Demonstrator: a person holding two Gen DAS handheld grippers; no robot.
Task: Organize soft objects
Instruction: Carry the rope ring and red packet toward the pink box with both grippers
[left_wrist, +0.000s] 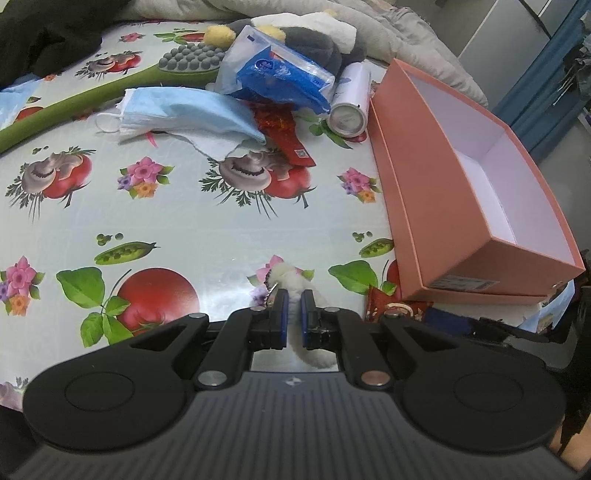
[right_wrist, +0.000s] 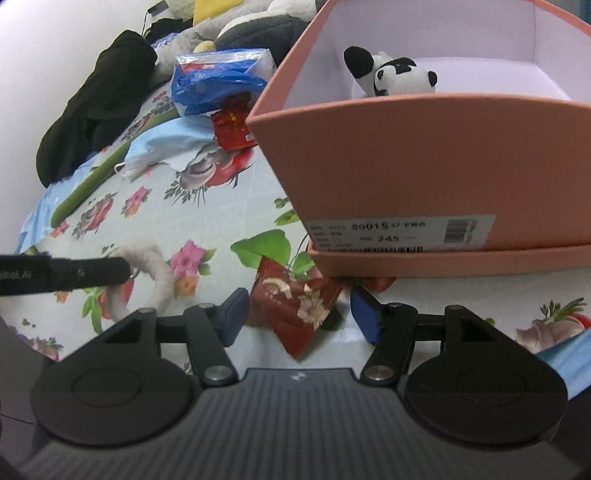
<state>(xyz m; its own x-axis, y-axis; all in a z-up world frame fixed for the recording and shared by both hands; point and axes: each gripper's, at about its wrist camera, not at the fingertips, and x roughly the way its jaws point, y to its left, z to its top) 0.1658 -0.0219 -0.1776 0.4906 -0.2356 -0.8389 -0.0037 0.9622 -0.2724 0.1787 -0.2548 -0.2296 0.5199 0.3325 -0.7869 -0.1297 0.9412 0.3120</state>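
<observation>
Sitting at the right of the table (left_wrist: 207, 221), running its long axis from near to far: the pink box (left_wrist: 436, 206), open on top, its labelled short end (right_wrist: 402, 232) facing the near edge and resting on its own lid. Already lying inside, against the near wall: a small black-and-white plush toy (right_wrist: 391, 75). Lying to the right of and slightly beyond the left gripper (left_wrist: 294, 308), so calling, as a guess, for a carry rightward and up over the long wall before any release. Being pinched between the nearly closed blue pads (left_wrist: 281, 314) of that left gripper: a white fluffy ring-shaped plush (left_wrist: 291, 280), with a small bead chain dangling at its left; seen from the right wrist view as a pale loop (right_wrist: 155, 273) held low over the cloth at the end of the black finger. Hovering near the box's short end with jaws spread wide and gripping nothing: the right gripper (right_wrist: 301, 321), a red sachet (right_wrist: 295, 314) lying on the cloth between its pads, contact not clear. Piling up at the far side, well apart from both tools: blue face masks (left_wrist: 184, 110), a blue tissue pack (left_wrist: 280, 74) and a larger grey plush (left_wrist: 314, 40).
</observation>
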